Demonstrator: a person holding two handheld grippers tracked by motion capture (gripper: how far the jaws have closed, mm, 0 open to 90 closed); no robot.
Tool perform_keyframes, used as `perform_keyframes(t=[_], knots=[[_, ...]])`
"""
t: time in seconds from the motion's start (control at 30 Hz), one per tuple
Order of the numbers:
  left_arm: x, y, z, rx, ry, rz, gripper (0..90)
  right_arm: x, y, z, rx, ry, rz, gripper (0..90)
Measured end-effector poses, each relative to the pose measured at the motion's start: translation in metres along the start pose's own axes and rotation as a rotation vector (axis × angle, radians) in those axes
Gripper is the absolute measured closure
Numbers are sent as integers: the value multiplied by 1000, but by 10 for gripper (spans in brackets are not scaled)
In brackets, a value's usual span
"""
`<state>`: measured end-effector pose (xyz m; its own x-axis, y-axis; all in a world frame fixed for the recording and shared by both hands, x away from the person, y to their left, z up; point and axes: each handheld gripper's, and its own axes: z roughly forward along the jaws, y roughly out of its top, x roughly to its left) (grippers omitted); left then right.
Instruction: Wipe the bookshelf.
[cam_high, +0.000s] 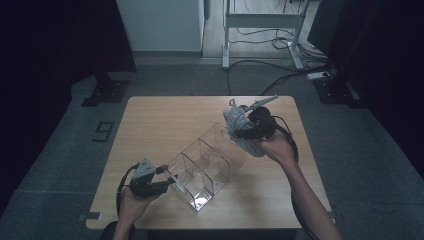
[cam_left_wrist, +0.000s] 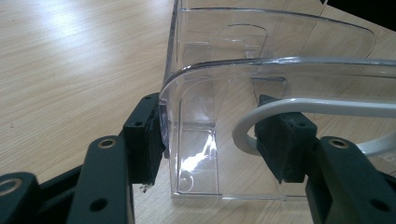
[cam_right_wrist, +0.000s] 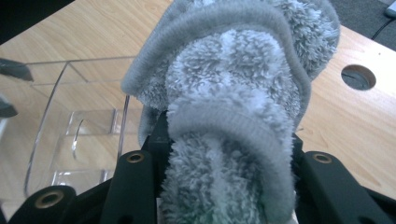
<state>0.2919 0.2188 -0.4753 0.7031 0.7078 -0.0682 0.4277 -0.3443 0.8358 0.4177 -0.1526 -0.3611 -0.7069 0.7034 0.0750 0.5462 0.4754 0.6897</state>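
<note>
- Fluffy grey towel (cam_right_wrist: 233, 116) sits right in front of my right camera, rolled up and squeezed between the jaws of my right gripper (cam_high: 248, 131), so that gripper is holding it.
- From above, I see the towel up off the tabletop (cam_high: 165, 120), near the far end of the clear box (cam_high: 207, 167).
- That clear box is long and split into a row of little rooms; it runs slantwise from my left hand up toward my right hand.
- My left gripper (cam_high: 162, 180) is at the near end of the box. Its jaws are half wide, with one jaw outside the corner wall and one inside, so I think it is pinching the wall to keep the box from sliding.
- I judge the towel must go down and a bit toward me, into the far room, which lies just below and beside it.
- My right hand is the nearer one for that drop.
</note>
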Motion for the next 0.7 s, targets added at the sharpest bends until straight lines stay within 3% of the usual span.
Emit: perform_keyframes(t=[0.5, 0.7], knots=[[0, 0, 0, 0, 1, -2, 441, 5, 36, 53, 41, -8, -41, 549], [-1, 0, 0, 1, 4, -2, 441, 9, 41, 81, 97, -34, -62, 569]])
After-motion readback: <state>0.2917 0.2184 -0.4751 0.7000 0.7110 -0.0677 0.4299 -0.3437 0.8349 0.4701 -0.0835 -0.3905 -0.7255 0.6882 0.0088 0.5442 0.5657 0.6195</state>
